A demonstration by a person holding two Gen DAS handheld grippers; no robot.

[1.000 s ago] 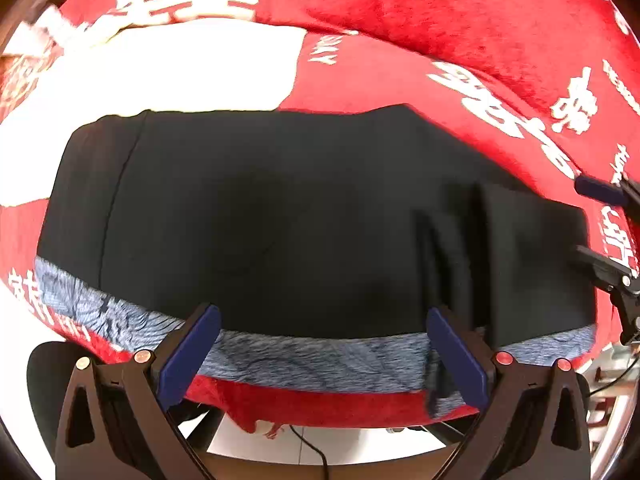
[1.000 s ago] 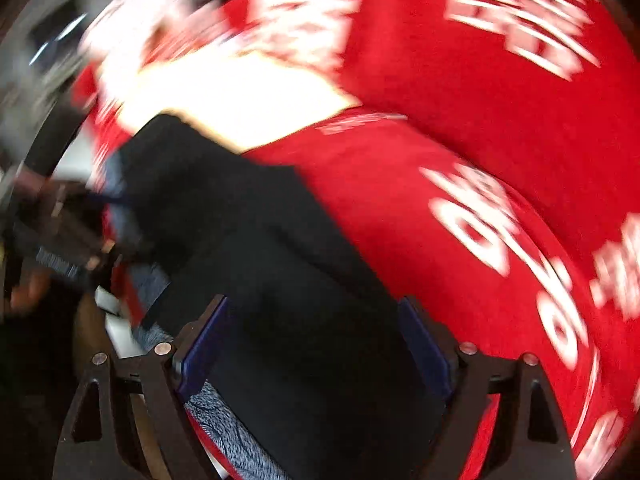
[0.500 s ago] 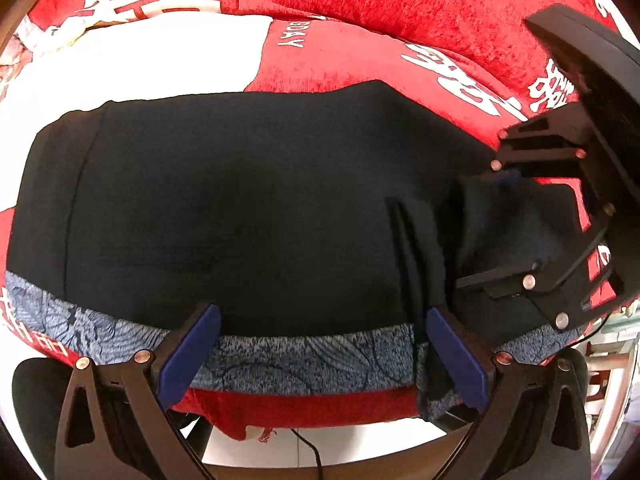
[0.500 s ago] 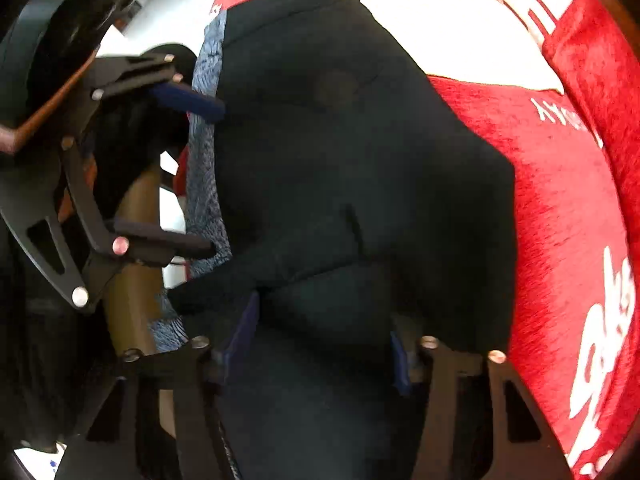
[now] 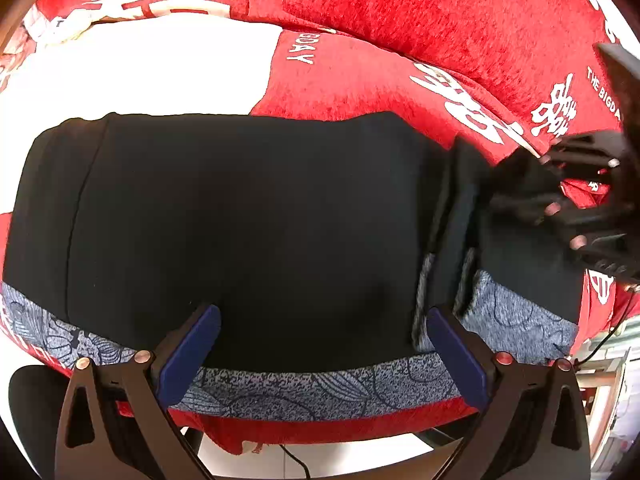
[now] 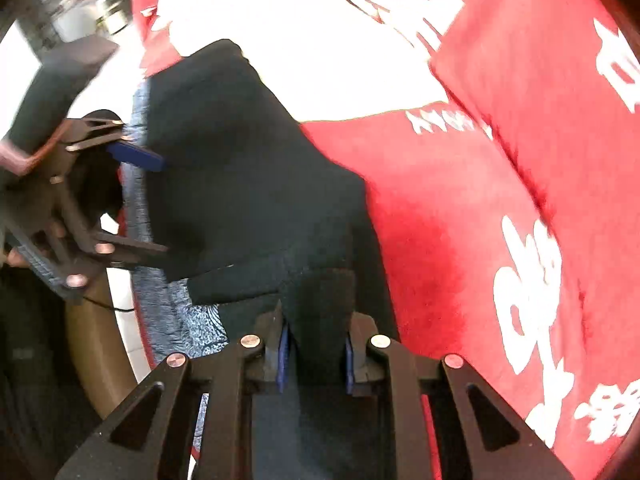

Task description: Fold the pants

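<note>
Pants point(image 5: 248, 216), black with a grey-blue patterned band along the near edge, lie spread flat over a red blanket point(image 5: 420, 20) printed with white characters, the band running along the blanket's front edge where it drops off toward the floor. Near the right end of the garment the cloth is bunched into an upright ridge of folds, with the patterned band showing on both sides of it. The left gripper point(image 5: 320, 344) hovers just over the band with its blue-padded fingers point(image 5: 188, 348) spread wide apart and nothing between them. The right gripper point(image 6: 316, 360) has its fingers drawn in close and clamped on a wad of the black cloth at the garment's right end; from the left wrist view it appears as a dark blurred frame at the far right, its tips buried in the fabric. A white panel point(image 5: 132, 72) of the blanket lies beyond the pants
</note>
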